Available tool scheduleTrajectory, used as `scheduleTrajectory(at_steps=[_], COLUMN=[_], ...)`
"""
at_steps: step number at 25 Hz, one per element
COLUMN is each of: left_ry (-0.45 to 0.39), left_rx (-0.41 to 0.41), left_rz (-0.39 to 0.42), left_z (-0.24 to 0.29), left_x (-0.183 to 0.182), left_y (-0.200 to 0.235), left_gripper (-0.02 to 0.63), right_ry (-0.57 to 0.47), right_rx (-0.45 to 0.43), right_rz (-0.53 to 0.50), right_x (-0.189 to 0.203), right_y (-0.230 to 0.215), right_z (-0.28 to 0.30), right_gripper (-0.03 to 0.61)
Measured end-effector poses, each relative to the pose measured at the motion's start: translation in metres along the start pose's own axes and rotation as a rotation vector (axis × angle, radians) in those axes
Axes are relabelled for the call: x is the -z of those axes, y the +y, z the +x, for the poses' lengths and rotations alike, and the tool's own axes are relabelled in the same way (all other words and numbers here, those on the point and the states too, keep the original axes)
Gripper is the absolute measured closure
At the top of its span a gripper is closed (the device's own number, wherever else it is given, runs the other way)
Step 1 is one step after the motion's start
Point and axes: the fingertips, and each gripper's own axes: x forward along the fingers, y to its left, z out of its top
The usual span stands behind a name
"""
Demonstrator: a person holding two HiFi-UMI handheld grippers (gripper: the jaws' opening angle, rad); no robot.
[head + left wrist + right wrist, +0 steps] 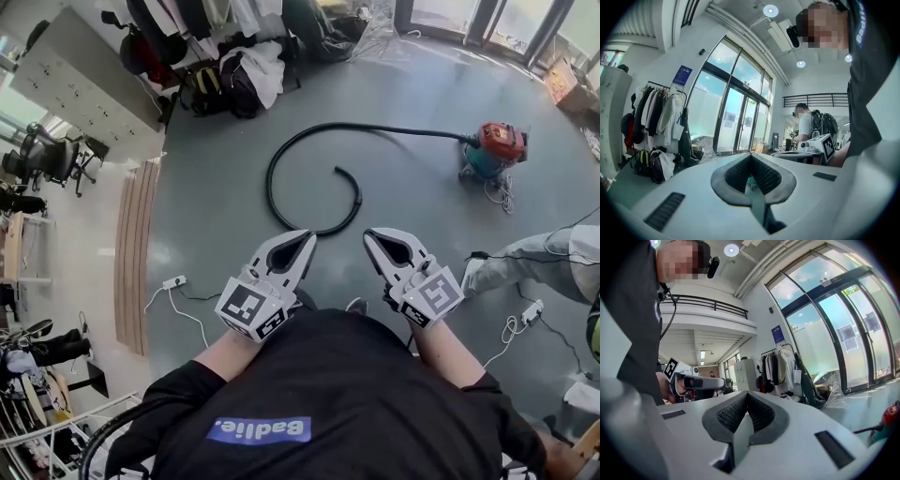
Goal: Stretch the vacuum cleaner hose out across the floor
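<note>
Left gripper [302,236] and right gripper [373,236] are both closed and empty, side by side above the floor [216,253]. The hose [269,184] lies just ahead in a loose spiral, with its free end [338,171] inside the loop and the other end running to the vacuum [495,148]. It's probably light, bendy and springy, so grip near the free end and pull away; the vacuum may roll.

Worn: black top [347,375], sleeved, with blue patch [258,430] lettered white at 7 o'clock. Both left gripper [307,236] and right gripper [368,236]: white shells, dark grey jaw linings, black-and-white marker cubes [251,309].
</note>
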Motion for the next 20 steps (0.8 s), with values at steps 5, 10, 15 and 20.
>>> scheduleTrajectory(at_steps=[5,10,15,20], left_ry=[-0.011,-0.027,-0.038,-0.042], left_rx=[-0.019,0.013,0.08,0.123], left_rz=[0.004,0.015,0.038,0.02], left_z=[0.007,0.022,0.052,0.063], left_x=[-0.001,-0.013,-0.033,-0.044], left_y=[0.044,0.119,0.196,0.263], left_gripper=[0.606,0.606,0.605,0.606], right_ry=[0.025,0.053,0.071,0.089], right_rx=[-0.003,0.013,0.044,0.075], right_rz=[-0.006,-0.03,-0.044,-0.049], right_x=[0.003,-0.006,-0.021,-0.03], right_y=[-0.017,-0.033,-0.063,-0.079], right_z=[0.036,0.106,0.185,0.253], right_gripper=[0.575,0.575,0.575,0.575])
